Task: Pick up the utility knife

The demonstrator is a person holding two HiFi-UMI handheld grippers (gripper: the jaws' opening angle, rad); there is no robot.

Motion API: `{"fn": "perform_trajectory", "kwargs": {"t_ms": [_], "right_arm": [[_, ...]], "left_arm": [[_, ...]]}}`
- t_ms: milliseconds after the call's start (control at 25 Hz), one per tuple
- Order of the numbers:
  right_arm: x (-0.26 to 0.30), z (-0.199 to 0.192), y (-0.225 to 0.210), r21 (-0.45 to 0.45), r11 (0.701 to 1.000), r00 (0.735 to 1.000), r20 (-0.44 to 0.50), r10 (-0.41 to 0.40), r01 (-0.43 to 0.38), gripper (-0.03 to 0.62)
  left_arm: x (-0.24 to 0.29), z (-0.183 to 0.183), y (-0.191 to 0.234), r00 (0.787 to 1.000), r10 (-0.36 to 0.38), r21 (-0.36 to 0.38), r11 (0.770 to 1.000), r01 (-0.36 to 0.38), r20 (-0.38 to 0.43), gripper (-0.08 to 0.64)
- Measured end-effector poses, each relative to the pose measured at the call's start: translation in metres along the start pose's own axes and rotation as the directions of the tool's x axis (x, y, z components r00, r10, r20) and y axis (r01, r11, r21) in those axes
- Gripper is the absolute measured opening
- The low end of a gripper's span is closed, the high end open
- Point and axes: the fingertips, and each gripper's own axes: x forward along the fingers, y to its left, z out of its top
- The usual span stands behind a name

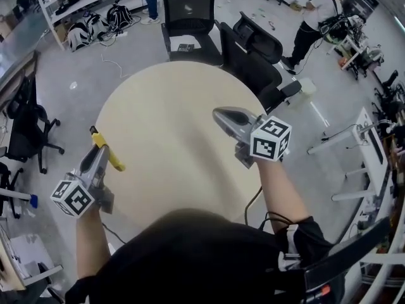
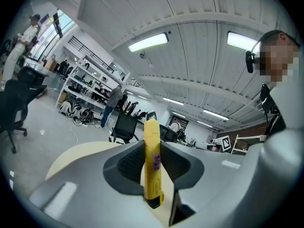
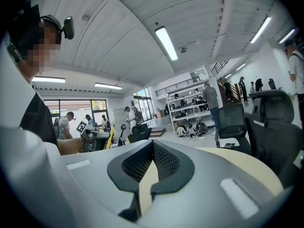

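Observation:
The yellow utility knife (image 1: 109, 153) stands upright between the pads of my left gripper (image 1: 98, 147), which is shut on its middle. It hangs in the air just off the left rim of the round beige table (image 1: 171, 132). In the left gripper view the utility knife (image 2: 152, 160) rises above the jaws and its black end pokes out below them. My right gripper (image 1: 220, 114) hovers over the right part of the table, shut with nothing between its jaws. In the right gripper view its tips (image 3: 152, 146) meet over the tabletop.
Two black office chairs (image 1: 190, 18) (image 1: 256, 52) stand at the table's far side and another (image 1: 25, 128) at the left. A person (image 1: 316, 24) stands at the back right. White desks (image 1: 373, 147) line the right. Bags lie under shelves (image 1: 95, 24) at the back left.

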Motion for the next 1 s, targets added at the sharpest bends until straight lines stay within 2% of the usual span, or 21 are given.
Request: {"fn": "perform_trajectory", "kwargs": {"t_ms": [160, 360, 520, 800, 1000], "right_arm": [[-0.012, -0.007, 0.012, 0.014, 1.000, 1.000, -0.006, 0.026, -0.026, 0.015], [-0.040, -0.007, 0.004, 0.009, 0.997, 0.997, -0.005, 0.081, -0.081, 0.015], [-0.074, -0.002, -0.010, 0.007, 0.992, 0.992, 0.003, 0.130, -0.130, 0.015], [-0.139, -0.010, -0.032, -0.005, 0.981, 0.981, -0.001, 0.195, -0.195, 0.015], [-0.167, -0.019, -0.041, 0.004, 0.976, 0.976, 0.012, 0.219, -0.219, 0.015]], "left_arm": [[-0.018, 0.003, -0.014, 1.000, 0.004, 0.000, 1.000, -0.004, 0.022, 0.103], [-0.024, -0.005, -0.049, 0.997, 0.034, -0.009, 0.999, -0.033, 0.066, 0.103], [-0.012, -0.017, -0.093, 0.995, 0.056, -0.030, 0.998, -0.053, 0.079, 0.103], [0.018, -0.046, -0.175, 0.995, 0.049, -0.043, 0.998, -0.045, 0.088, 0.103], [0.028, -0.058, -0.210, 0.996, 0.033, -0.046, 0.999, -0.029, 0.087, 0.103]]}}
